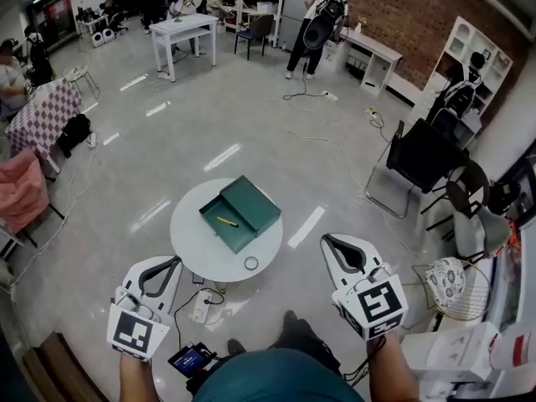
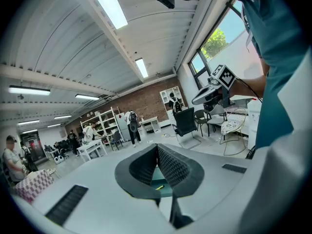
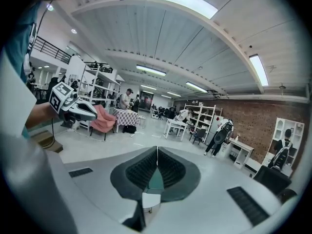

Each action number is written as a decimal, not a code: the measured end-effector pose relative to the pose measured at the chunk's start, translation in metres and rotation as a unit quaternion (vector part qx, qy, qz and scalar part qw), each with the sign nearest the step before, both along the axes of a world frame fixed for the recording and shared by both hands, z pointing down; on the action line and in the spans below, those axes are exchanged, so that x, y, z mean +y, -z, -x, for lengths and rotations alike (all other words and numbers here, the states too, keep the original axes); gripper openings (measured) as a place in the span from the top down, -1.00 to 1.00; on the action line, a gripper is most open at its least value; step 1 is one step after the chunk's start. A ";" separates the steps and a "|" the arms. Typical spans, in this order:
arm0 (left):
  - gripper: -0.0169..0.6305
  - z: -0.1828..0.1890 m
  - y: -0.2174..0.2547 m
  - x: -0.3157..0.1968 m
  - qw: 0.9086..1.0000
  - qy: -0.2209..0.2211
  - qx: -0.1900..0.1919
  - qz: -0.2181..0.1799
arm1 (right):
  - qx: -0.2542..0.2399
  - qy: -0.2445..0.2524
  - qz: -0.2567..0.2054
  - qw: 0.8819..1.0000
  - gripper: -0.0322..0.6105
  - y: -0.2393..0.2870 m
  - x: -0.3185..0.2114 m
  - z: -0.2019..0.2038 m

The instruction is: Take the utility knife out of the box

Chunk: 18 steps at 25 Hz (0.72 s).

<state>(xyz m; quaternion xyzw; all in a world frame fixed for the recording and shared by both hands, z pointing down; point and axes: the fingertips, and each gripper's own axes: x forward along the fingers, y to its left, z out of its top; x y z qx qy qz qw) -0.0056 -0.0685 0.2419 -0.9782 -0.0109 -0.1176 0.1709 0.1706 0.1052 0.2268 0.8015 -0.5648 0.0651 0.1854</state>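
Head view: the round white worktop [image 1: 194, 243] sits on the grey floor just ahead of the person. The green box [image 1: 251, 201] stands on it with its lid flipped open. The yellow utility knife [image 1: 227, 221] is lying inside the box, on the bottom. There's also a small ring-shaped thing [image 1: 251, 263] on the worktop near the front edge, apart from the box. Both claws are held low on the near side of the worktop. The left claw [image 1: 173, 261] and the right claw [image 1: 328, 242] both point toward it, and neither is touching anything.

Left gripper view: the left claw [image 2: 157, 147] is clenched, tips pressed together with nothing between them. Through the gap under the pads you can see a bit of the box [image 2: 159, 180] and the utility knife [image 2: 159, 187] well beyond. The right claw [image 2: 214, 89] shows off to the side.

Right gripper view: the right claw [image 3: 157, 151] is clenched too, and empty. A sliver of the box [image 3: 155, 182] and the worktop [image 3: 151, 199] peeks through below the pads. The left claw [image 3: 73, 106] is off to the side.
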 end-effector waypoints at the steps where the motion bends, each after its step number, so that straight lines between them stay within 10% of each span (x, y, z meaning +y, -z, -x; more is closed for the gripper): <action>1: 0.89 -0.002 -0.007 -0.008 1.000 0.010 -0.002 0.004 | -0.002 0.008 0.004 1.000 0.79 -0.007 -0.012 -0.008; 18: 0.89 -0.037 -0.053 -0.151 0.981 0.184 -0.015 0.055 | -0.031 0.183 0.049 0.981 0.78 -0.065 -0.251 -0.094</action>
